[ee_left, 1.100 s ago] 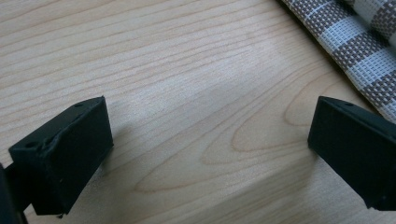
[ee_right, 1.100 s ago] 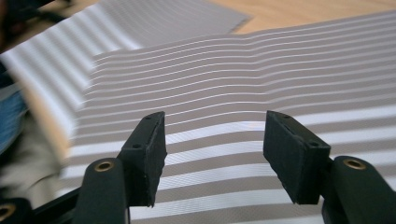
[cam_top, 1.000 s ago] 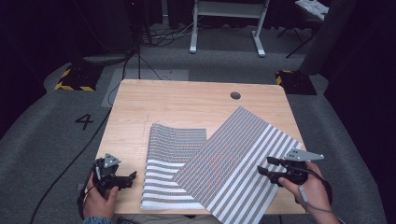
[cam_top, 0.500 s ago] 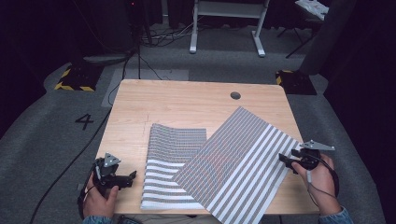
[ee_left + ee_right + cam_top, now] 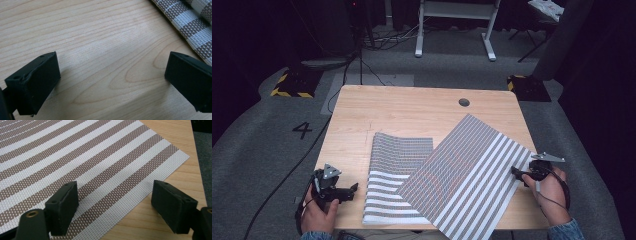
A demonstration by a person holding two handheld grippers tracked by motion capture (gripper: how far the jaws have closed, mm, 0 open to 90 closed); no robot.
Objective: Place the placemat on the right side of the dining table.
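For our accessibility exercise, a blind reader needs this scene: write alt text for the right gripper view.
Two open black jaws of the right gripper hover over the edge of a brown-and-white striped woven mat lying flat on a light wooden table. One jaw is above the stripes, the other above bare wood just past the mat's edge, and nothing is held between them.

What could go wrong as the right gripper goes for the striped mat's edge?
The top mat overlaps the lower mat, so pulling it may drag that one along. The right gripper is open over the mat's flat edge; the jaws could scrape the table and miss it.
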